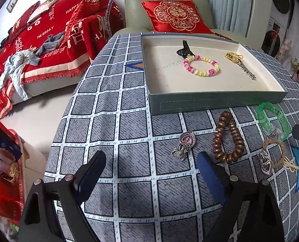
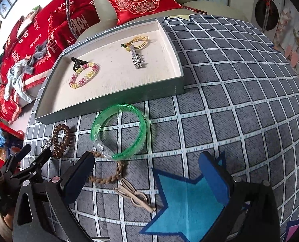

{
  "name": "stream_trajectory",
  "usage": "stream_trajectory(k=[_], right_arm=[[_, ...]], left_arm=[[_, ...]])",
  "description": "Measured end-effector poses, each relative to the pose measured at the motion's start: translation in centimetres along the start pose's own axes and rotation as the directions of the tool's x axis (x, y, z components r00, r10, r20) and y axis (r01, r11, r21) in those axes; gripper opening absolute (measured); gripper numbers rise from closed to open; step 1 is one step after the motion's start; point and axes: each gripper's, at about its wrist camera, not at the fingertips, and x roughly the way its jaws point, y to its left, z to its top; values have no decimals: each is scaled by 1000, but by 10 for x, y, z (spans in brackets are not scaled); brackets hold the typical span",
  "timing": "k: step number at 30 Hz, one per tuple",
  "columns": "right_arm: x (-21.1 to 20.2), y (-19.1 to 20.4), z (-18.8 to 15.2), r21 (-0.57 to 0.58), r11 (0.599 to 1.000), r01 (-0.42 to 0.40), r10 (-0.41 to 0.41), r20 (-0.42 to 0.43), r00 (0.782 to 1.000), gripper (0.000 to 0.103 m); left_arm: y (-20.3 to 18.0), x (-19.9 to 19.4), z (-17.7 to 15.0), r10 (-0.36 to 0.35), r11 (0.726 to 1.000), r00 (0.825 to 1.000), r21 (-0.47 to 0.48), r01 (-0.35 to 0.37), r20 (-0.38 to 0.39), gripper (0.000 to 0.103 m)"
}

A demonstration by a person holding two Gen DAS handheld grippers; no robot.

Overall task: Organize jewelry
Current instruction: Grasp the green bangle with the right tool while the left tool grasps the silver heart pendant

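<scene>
beaded bracelet in tray, green bangle outside

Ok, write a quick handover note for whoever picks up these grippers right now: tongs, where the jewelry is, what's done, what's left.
Left tongs: open, holding nothing, low over the tablecloth.
Right tongs: open, holding nothing, near the green bangle.
Done, in the tray: black claw clip, pink-yellow bead bracelet, silver hair clip, yellow hair tie.
Left, on the cloth in front of the tray: green bangle, brown spiral hair tie, braided bracelet, beige hair ties, pink heart charm, purple heart charm.
</scene>
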Motion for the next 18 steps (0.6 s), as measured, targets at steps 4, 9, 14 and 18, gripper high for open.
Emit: stream_trajectory(k=[4, 9, 14, 18], right_arm=[[9, 0, 4, 3, 1000, 11, -11, -10, 1000, 103], [20, 5, 8, -22, 999, 37, -37, -19, 999, 102], [24, 9, 17, -14, 999, 40, -41, -5, 999, 87], [27, 14, 23, -37, 997, 65, -66, -8, 998, 79]], left_arm=[[-3, 2, 4, -10, 1000, 1000, 0, 10, 2, 100], [-7, 5, 8, -16, 1000, 1000, -3, 16, -1, 98], [-12, 4, 10, -39, 999, 999, 1, 39, -1, 87], [-15, 3, 11, -59, 998, 998, 4, 59, -1, 80]])
